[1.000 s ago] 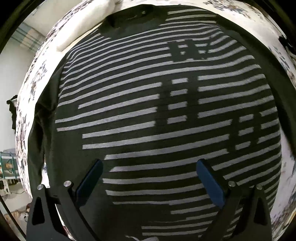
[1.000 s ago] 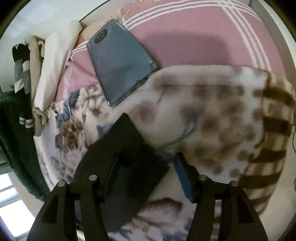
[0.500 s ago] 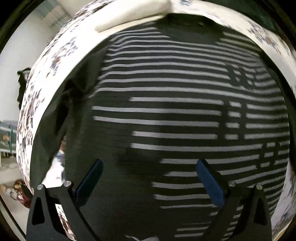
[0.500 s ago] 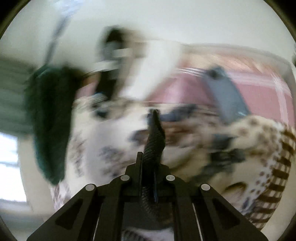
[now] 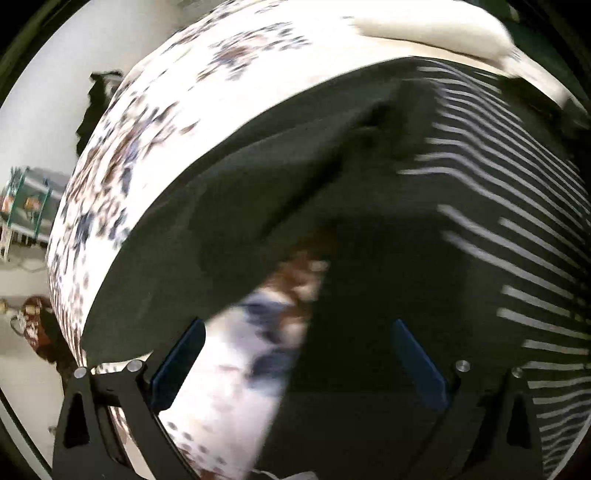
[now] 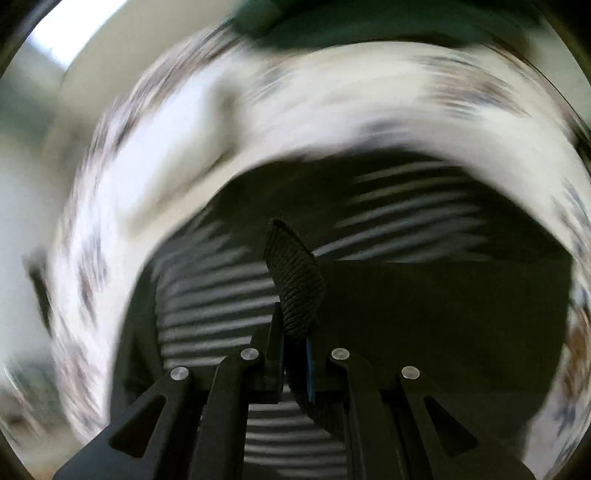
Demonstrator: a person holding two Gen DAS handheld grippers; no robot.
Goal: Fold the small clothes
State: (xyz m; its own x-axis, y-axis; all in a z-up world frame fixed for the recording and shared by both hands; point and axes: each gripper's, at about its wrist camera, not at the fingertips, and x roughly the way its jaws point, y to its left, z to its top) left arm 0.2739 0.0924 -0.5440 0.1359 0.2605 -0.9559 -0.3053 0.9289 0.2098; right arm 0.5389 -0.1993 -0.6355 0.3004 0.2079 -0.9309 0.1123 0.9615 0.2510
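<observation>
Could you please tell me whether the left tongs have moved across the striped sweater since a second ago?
Yes. The left tongs, open, have slid off the stripes toward the striped sweater's plain dark sleeve, now partly over the floral bedspread.

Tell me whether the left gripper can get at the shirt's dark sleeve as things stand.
Probably yes: the left gripper is open and empty, and the dark sleeve lies spread on the floral bedding just ahead with nothing over it.

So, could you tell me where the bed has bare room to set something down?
Floral bedspread lies bare left of the striped sweater's dark sleeve, up to the cream pillow. The sweater crowds the right.
</observation>
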